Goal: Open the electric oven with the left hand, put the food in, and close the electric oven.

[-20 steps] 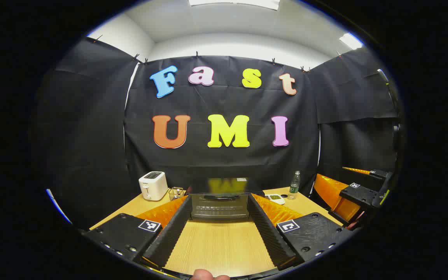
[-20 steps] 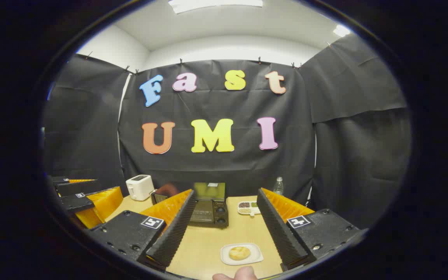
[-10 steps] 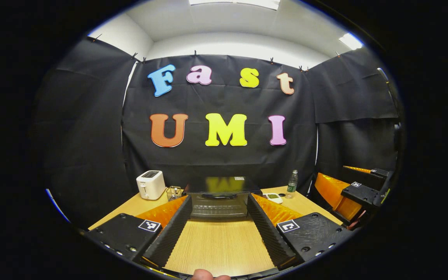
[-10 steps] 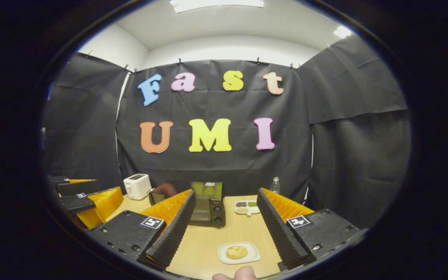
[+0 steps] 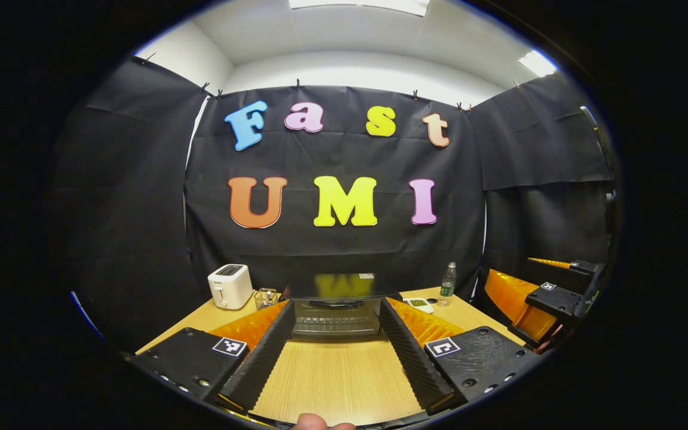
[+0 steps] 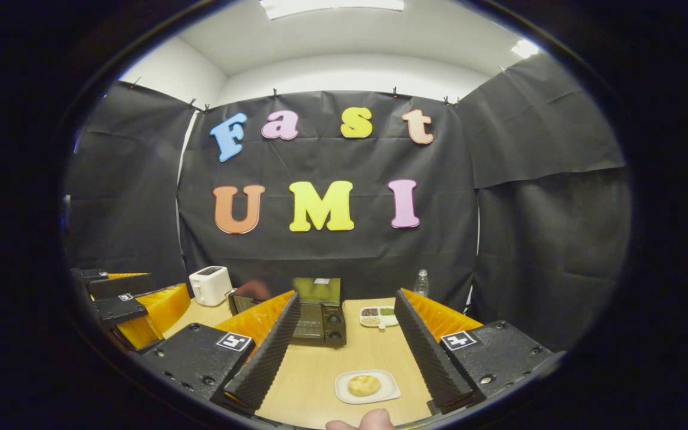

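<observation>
Wooden table point(image 6: 374, 349), oven point(image 5: 337, 307) mid-back.

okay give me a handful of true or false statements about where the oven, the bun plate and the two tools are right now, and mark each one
1. The oven door is closed. True.
2. The left tool is shut on the oven handle. False: it is open, short of the oven, gripping nothing.
3. A bun lies on a white plate between the right tool fingers. True.
4. The white toaster stands on top of the oven. False: it stands on the table, left of the oven.
5. The right tool holds the bun. False: it is open, bun still on the plate.
</observation>
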Action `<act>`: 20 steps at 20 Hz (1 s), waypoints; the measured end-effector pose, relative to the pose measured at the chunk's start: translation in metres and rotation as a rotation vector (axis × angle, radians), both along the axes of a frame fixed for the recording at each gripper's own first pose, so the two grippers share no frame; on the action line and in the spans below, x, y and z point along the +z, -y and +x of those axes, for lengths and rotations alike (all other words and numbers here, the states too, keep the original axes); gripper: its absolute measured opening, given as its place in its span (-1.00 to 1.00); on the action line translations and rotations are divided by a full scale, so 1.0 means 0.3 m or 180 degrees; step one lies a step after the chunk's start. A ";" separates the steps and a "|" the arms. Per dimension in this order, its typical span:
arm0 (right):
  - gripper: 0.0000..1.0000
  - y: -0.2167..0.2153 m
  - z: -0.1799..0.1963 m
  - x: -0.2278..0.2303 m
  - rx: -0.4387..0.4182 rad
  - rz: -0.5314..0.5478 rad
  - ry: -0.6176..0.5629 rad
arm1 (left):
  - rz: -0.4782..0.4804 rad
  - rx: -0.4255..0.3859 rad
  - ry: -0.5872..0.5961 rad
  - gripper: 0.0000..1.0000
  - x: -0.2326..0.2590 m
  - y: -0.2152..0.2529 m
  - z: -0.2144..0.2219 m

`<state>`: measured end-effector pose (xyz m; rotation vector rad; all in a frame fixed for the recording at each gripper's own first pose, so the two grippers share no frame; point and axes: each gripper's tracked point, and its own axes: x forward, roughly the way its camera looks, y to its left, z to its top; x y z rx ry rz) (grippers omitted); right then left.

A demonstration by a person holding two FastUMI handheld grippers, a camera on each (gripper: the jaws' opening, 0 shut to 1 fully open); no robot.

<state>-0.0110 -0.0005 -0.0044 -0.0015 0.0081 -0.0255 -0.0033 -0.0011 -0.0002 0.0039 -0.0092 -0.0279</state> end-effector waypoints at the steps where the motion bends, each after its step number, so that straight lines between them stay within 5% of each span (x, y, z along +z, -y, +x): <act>1: 0.96 0.003 -0.004 0.002 -0.0009 0.0004 0.0007 | 0.0000 -0.0004 -0.0003 0.66 0.000 0.000 0.000; 9: 0.94 0.000 0.016 -0.031 0.0029 -0.0021 -0.0092 | -0.0084 0.0000 -0.0144 0.66 -0.048 -0.009 0.011; 10: 0.94 0.005 0.024 -0.037 0.0026 -0.0036 -0.0129 | -0.0118 0.0008 -0.0200 0.86 -0.068 -0.010 0.020; 13: 0.96 0.042 0.048 -0.047 -0.0007 -0.0079 -0.0226 | -0.0159 0.0033 -0.0380 0.86 -0.120 -0.011 0.057; 20: 0.96 0.281 0.142 -0.042 -0.0387 -0.0069 -0.0298 | -0.0093 -0.0137 -0.0512 0.86 -0.164 0.060 0.371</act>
